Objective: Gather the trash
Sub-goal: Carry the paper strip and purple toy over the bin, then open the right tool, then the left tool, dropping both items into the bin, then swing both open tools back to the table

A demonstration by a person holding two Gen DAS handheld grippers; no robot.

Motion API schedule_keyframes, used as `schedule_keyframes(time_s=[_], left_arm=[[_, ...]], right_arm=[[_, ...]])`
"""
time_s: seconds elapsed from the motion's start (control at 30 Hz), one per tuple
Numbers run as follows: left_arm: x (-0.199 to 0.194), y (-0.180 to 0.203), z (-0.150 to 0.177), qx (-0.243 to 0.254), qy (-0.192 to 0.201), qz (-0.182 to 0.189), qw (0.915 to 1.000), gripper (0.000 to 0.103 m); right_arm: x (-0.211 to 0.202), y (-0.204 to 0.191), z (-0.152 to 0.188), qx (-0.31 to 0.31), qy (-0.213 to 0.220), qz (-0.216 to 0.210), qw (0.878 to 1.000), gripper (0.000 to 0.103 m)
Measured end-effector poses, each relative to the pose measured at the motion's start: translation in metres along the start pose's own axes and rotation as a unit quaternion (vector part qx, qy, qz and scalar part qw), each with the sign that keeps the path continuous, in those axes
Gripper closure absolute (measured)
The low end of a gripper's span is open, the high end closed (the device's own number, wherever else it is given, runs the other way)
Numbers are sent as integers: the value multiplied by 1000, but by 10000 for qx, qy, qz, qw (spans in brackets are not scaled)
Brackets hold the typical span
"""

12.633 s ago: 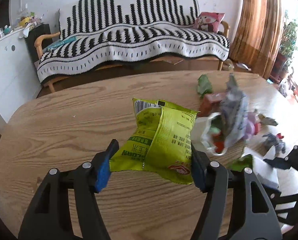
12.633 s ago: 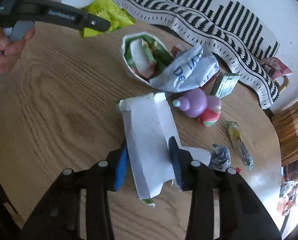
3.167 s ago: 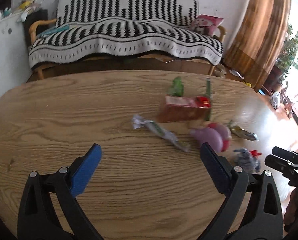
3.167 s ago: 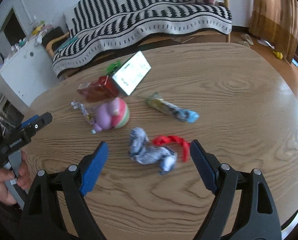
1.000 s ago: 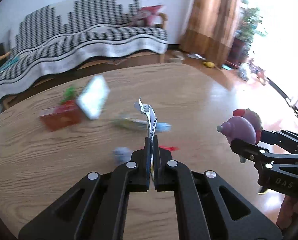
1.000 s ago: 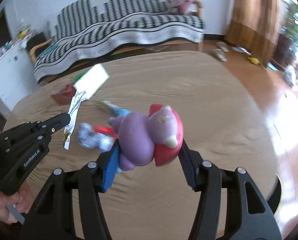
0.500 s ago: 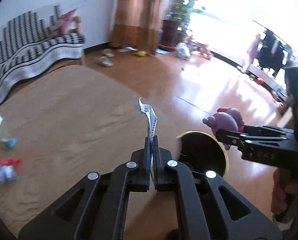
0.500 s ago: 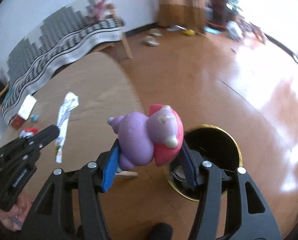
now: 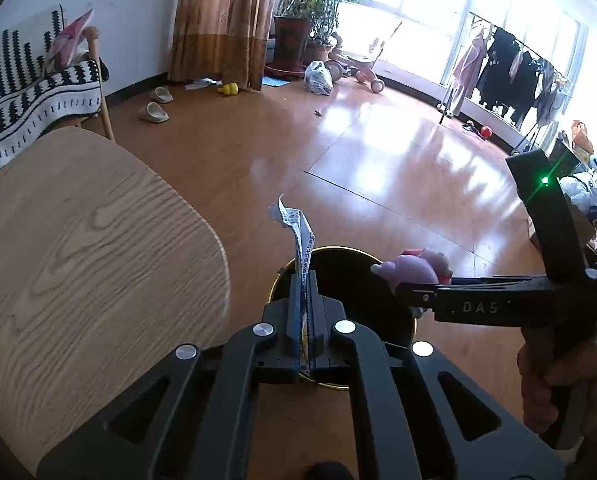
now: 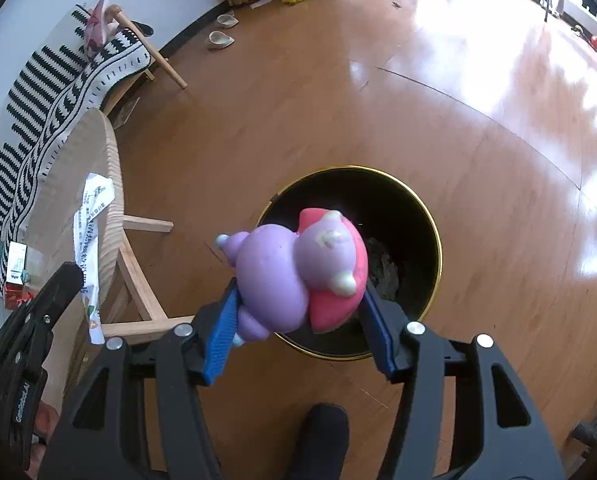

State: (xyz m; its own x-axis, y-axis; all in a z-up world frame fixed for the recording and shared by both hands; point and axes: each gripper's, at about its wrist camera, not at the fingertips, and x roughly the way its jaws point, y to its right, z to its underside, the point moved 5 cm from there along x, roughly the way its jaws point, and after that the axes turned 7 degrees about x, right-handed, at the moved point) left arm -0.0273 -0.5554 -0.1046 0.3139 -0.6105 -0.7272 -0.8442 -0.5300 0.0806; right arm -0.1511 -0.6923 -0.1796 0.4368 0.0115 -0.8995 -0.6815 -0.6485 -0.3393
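Your right gripper (image 10: 298, 304) clamps the purple and pink toy figure (image 10: 298, 268) between its blue pads (image 10: 220, 336), one pad on each flank, and holds it directly above the mouth of the black, gold-rimmed bin (image 10: 430, 216) on the wooden floor (image 10: 458, 100). Dark litter (image 10: 382, 268) lies at the bottom of the bin. Seen from the left wrist, the toy (image 9: 412, 270) juts from the right gripper's tip over the bin's (image 9: 338, 256) far rim, and your right hand (image 9: 554, 384) grips the handle.

Your left gripper (image 9: 303, 280) is fully closed on a thin printed wrapper strip (image 9: 298, 232), which stands up from the pinch, its lower end hanging between the fingers; this tip sits over the near edge of the bin. From the right wrist, the same strip (image 10: 92, 240) hangs beside the table's edge.

The round wooden table (image 9: 78, 248) lies to the left of the bin, its legs (image 10: 138, 280) showing. A striped sofa (image 9: 26, 88), a curtain (image 9: 218, 20) and slippers (image 9: 154, 112) stand beyond
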Motion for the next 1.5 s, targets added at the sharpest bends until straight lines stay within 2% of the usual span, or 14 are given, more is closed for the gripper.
schedule_keyframes(time_s=[0.13, 0.23, 0.3, 0.33, 0.47, 0.77, 0.83, 0.87, 0.93, 0.97, 1.0, 1.23, 1.33, 1.5], left_arm=[[7, 3, -1, -10, -39, 57, 10000, 102], [14, 4, -3, -29, -69, 105, 9999, 102], [17, 6, -3, -44, -94, 144, 9998, 102], [20, 6, -3, -45, -110, 165, 9998, 102], [31, 9, -3, -68, -191, 247, 9995, 102], [71, 44, 2, -93, -561, 948, 9939, 101], [79, 51, 1, -49, -605, 953, 9936, 100], [82, 52, 1, -42, -644, 930, 9936, 96], [85, 52, 0, -93, -640, 962, 9933, 61], [84, 49, -1, -150, -577, 906, 9941, 23], [80, 46, -2, -199, -448, 838, 9953, 16], [51, 23, -3, -264, -303, 664, 9970, 16], [22, 0, -5, -316, -152, 475, 9983, 15], [-41, -65, 3, -552, 163, -76, 9983, 11]], right_arm=[[3, -9, -7, -5, 39, -38, 10000, 46], [3, -14, -7, -15, 114, -68, 9999, 40], [-1, -14, -5, 28, 157, -97, 9998, 25], [-5, -14, -6, 33, 249, -57, 9997, 23], [-14, -4, -10, 179, 405, -42, 9990, 23], [-39, 28, -21, 689, 834, -50, 9941, 23], [-47, 35, -23, 781, 963, -35, 9923, 23], [-49, 36, -23, 799, 1005, -24, 9917, 23], [-52, 40, -25, 821, 1049, -21, 9911, 22], [-52, 40, -25, 819, 1049, -33, 9911, 22], [-52, 41, -25, 817, 1044, -29, 9912, 22], [-47, 19, -24, 713, 977, -124, 9926, 21], [-41, -13, -22, 425, 924, -173, 9947, 20], [-29, -96, -13, -126, 777, -442, 9959, 20]])
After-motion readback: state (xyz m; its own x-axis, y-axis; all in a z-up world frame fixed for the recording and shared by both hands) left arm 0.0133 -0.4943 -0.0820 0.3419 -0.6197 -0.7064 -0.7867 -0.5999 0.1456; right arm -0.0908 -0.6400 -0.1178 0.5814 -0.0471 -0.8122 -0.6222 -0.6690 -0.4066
